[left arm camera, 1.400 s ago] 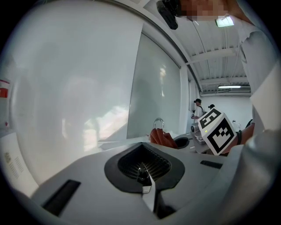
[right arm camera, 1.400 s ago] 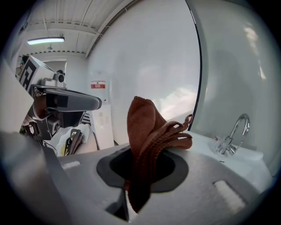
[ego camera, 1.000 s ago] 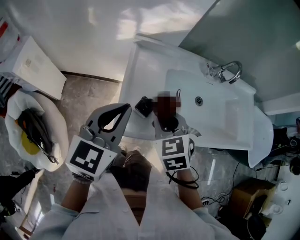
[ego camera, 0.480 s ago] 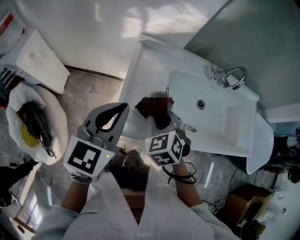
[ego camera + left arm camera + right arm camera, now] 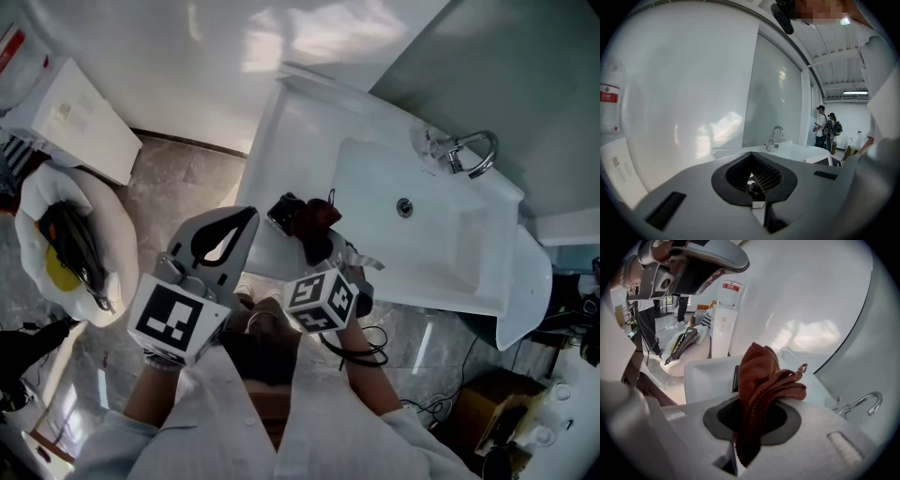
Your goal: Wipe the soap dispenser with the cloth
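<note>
Both tongs are sitting closed: left tongs [image 5: 757,190] empty, right tongs [image 5: 752,401] clamping the cloth [image 5: 316,221] at the soap dispenser's [image 5: 284,213] three o'clock, wiping seemingly still ahead.

— how's your left side?
— my left gripper [image 5: 246,221] is closed, jaw tips pressed together with nothing between them, its marker cube facing up at me.
— and the right?
— my right gripper [image 5: 323,246] is clamped on the cloth [image 5: 761,376], which bunches up above the jaws. my forearms in white sleeves [image 5: 187,412] reach forward, the grippers side by side, near but apart.
</note>
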`<state>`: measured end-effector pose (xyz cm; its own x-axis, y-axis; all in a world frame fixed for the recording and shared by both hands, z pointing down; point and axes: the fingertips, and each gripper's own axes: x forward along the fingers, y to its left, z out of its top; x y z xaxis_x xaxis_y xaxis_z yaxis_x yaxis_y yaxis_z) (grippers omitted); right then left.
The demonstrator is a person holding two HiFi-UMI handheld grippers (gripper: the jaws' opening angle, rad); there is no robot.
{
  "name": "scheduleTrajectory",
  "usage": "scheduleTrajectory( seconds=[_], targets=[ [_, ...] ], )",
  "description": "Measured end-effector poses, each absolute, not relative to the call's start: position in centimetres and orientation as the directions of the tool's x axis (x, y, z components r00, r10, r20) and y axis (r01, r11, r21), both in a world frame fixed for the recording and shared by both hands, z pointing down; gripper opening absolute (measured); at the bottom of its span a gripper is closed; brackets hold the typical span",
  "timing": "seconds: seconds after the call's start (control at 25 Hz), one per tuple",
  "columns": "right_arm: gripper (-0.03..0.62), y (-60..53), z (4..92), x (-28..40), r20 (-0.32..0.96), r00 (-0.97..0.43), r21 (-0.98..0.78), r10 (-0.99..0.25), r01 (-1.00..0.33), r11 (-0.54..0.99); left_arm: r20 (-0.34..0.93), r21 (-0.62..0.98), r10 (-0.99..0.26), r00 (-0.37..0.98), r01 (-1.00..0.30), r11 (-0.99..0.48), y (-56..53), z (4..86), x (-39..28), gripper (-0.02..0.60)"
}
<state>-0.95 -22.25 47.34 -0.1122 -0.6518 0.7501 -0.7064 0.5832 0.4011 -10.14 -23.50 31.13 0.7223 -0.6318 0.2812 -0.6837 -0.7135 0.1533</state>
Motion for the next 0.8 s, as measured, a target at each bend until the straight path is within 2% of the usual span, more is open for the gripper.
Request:
scheduleTrajectory(
  seconds=[0.6,0.8],
  targets=[
    [0.083,-20.3,53.9,-0.7,0.842,-0.108,0.336,-0.529,-0.661,0.670,0.303,0.155,-0.644,0.702,-0.703,-0.694,-23.4,31.5,-10.3,0.005],
    [0.083,-20.3,53.4,0.0,0.844,-0.094,0.334,-0.528,-0.678,0.655,0.299,0.158,-0.641,0.707,-0.700,-0.697,-23.4,31.6,-10.1,0.005]
  ],
)
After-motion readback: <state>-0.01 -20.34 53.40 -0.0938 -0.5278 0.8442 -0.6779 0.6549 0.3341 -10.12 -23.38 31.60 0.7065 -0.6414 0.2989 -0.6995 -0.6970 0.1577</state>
